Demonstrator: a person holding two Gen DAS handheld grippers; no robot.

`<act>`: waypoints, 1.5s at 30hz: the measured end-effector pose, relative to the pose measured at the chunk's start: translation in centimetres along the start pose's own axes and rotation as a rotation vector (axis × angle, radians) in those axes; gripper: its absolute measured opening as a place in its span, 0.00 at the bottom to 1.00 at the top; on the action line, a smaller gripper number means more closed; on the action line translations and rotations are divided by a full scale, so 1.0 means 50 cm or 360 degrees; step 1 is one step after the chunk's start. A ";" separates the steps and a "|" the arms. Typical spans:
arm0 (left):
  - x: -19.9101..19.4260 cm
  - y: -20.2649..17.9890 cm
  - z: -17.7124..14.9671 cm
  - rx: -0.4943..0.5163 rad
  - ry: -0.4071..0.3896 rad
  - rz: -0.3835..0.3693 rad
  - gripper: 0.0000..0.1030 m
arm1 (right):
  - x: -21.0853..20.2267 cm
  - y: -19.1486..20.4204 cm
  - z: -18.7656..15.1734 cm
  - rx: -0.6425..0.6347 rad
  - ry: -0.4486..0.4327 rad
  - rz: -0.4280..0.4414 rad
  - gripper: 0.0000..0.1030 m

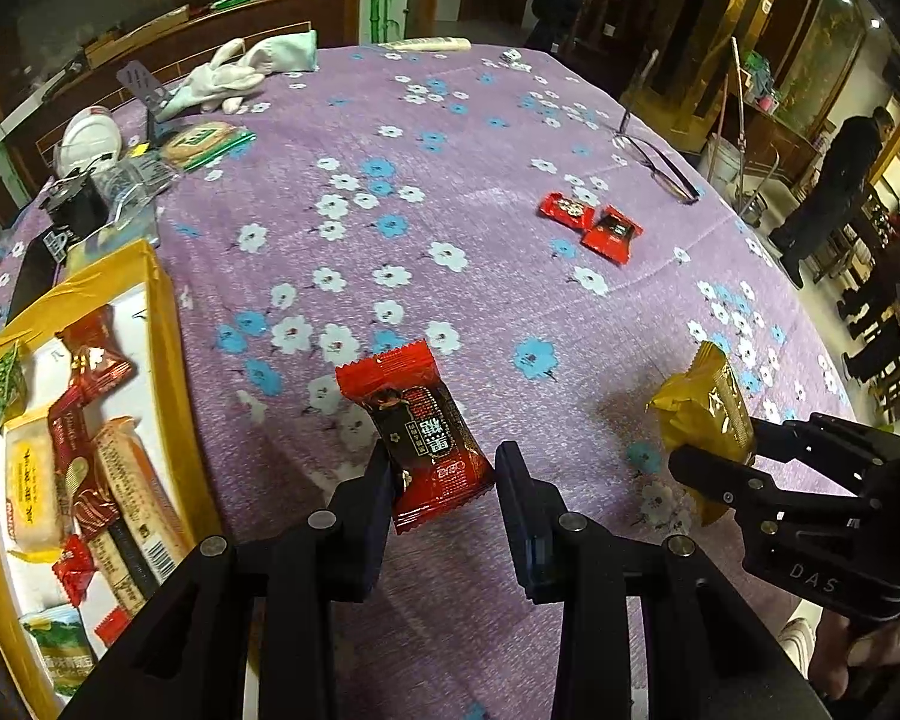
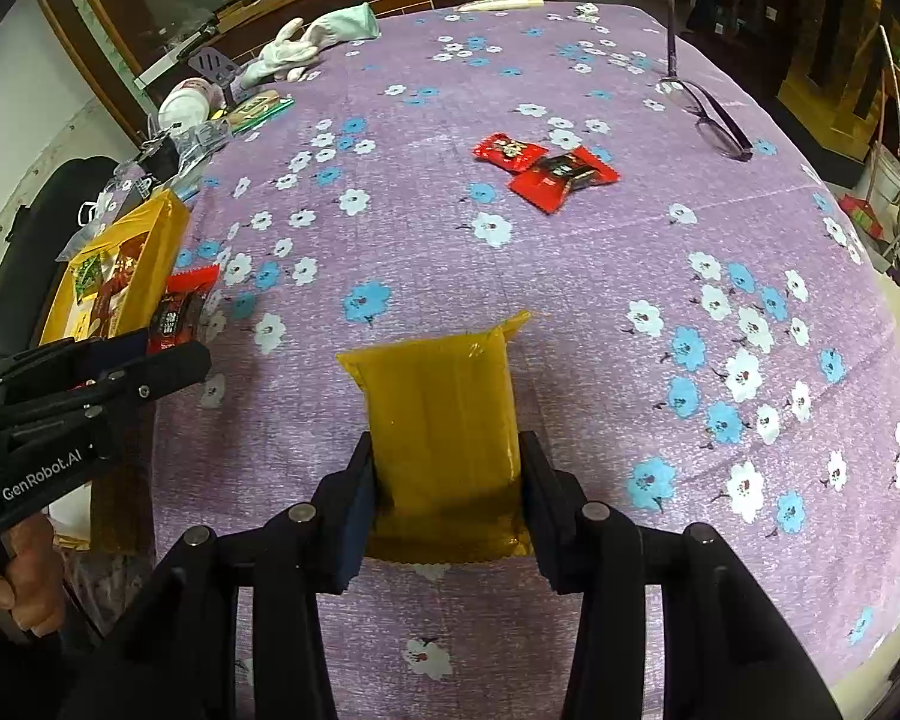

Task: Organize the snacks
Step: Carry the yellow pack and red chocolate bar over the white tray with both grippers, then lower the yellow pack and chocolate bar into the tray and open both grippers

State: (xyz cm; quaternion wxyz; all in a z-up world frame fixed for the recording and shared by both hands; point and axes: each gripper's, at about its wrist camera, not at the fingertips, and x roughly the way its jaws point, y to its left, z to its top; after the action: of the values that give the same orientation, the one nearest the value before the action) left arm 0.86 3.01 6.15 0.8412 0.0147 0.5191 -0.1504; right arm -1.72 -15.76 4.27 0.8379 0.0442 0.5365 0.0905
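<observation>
My left claw (image 1: 444, 480) has a red snack packet (image 1: 426, 438) between its fingers; left finger touches the packet's edge, right finger (image 1: 525, 516) shows a gap beside it, so I cannot tell if the grip is closed on it or loose; packet is tilted, its top end pointing away from me, above the purple flowered tabletop (image 1: 450, 138); in the right wrist view the same packet (image 2: 180, 312) sticks out past my left claw (image 2: 168, 354), just beside the yellow box (image 2: 162, 234).

My right claw (image 2: 444, 480) is clamped on a yellow snack packet (image 2: 444, 408); both pads press its sides, packet upright between them, its far end pointing away; from the left wrist view this packet (image 1: 705, 414) is held in my right claw (image 1: 714, 468) off to the right.

Yellow box (image 1: 162, 324) sits at the tabletop's left edge; it holds several snacks (image 1: 90, 456), red, orange and green wrappers, lying mixed together.

Two more red packets (image 2: 543, 171) lie touching each other further up the tabletop, well apart from both claws; eyeglasses (image 2: 714, 114) near them to the right; white gloves (image 2: 306, 48) at the far left; a white cup (image 1: 90, 138) and a green-edged packet (image 1: 207, 144) near the gloves.
</observation>
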 end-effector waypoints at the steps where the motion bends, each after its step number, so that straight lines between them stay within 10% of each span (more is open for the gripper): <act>1: -0.002 0.004 -0.001 -0.0008 -0.0003 0.0001 0.34 | 0.000 0.004 0.001 -0.0006 0.0000 0.0003 0.42; 28: -0.086 0.222 -0.060 -0.0435 -0.0111 0.0164 0.34 | 0.008 0.179 0.040 -0.0312 0.0002 0.0142 0.42; 45: -0.118 0.350 -0.164 -0.0660 -0.0071 0.0294 0.34 | -0.022 0.418 -0.002 -0.0838 -0.0017 0.0450 0.42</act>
State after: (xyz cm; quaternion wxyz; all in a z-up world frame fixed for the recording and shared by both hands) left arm -4.04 22.61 5.25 0.8477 -0.1143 0.5166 0.0368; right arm -4.43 4.47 8.80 0.8023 -0.0999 0.4786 0.3423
